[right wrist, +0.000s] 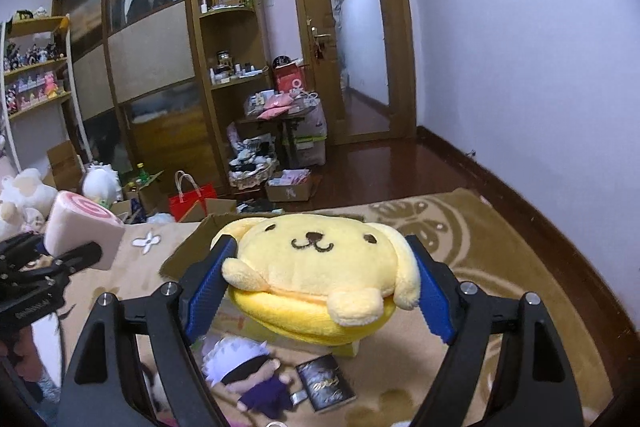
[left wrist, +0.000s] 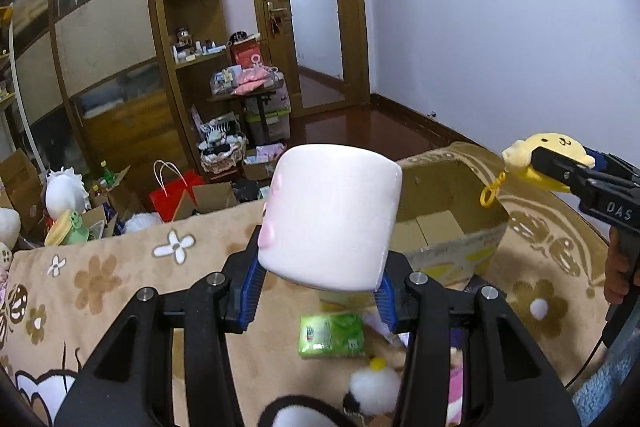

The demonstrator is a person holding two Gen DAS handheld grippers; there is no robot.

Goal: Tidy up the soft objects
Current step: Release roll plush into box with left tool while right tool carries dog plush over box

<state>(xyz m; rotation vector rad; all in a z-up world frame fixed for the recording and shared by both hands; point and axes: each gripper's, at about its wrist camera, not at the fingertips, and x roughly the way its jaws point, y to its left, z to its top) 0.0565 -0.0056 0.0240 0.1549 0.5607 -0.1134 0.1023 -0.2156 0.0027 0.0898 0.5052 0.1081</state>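
The left gripper [left wrist: 320, 291] is clenched on a white roll-shaped plush [left wrist: 330, 215], and the right gripper [right wrist: 320, 287] grasps a yellow puppy plush [right wrist: 320, 267]. Both are held clear above the bed. The open cardboard box [left wrist: 452, 195] lies at about one o'clock from the left claw, directly behind the roll. It seems about equally near either hand.

Pale pink roll-shaped plush [left wrist: 330, 215] raised at frame centre, on its side, clamped between blue-padded jaws, yellow dog-face plush [right wrist: 320, 275] face-up mid-frame, pinched at both sides, open cardboard box [left wrist: 448, 211] on the floral blanket behind
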